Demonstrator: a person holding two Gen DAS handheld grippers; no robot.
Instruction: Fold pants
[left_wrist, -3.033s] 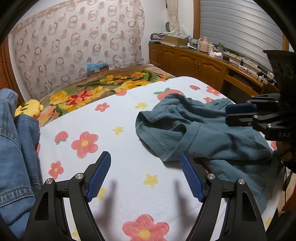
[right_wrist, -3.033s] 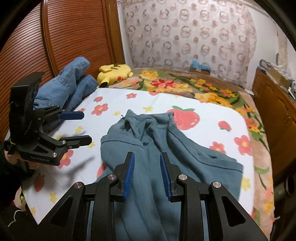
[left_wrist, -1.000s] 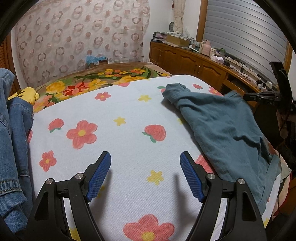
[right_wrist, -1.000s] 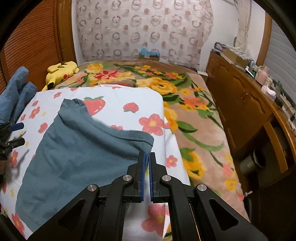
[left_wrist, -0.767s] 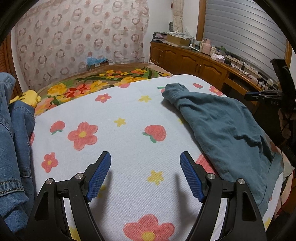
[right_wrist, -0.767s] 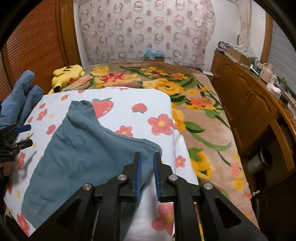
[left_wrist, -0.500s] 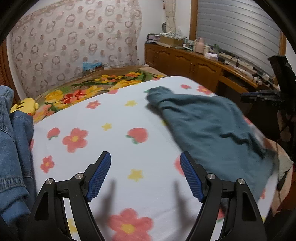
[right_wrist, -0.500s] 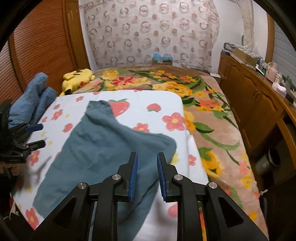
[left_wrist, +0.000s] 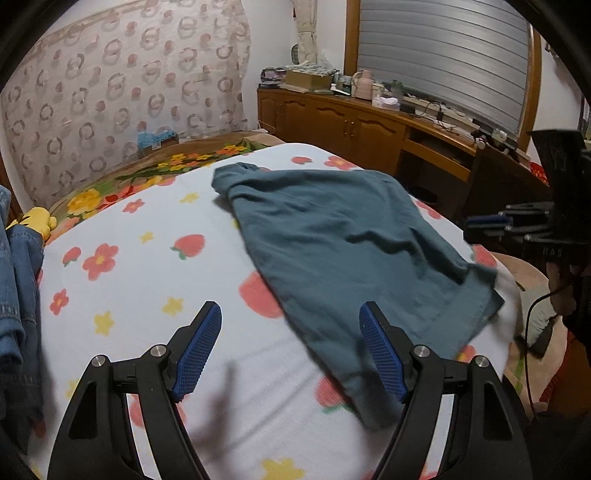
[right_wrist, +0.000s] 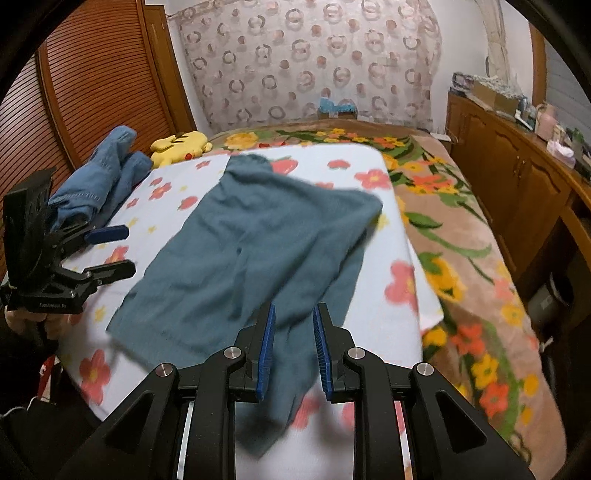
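Both claws hover empty: left claw (left_wrist: 290, 349) spread wide, right claw (right_wrist: 293, 347) narrowly parted after opening, above teal cotton pants (right_wrist: 258, 243) on the flower-print bed (left_wrist: 147, 266).

Bedroom clutter around the bed

A yellow plush (right_wrist: 181, 146) lies beside a denim heap (right_wrist: 107, 173) by the slatted wardrobe (right_wrist: 99, 74). A floral blanket (right_wrist: 454, 236) covers the bed under a flowered sheet (left_wrist: 122, 266). A wooden sideboard (left_wrist: 332, 122) carries small clutter below grey blinds (left_wrist: 443, 51).
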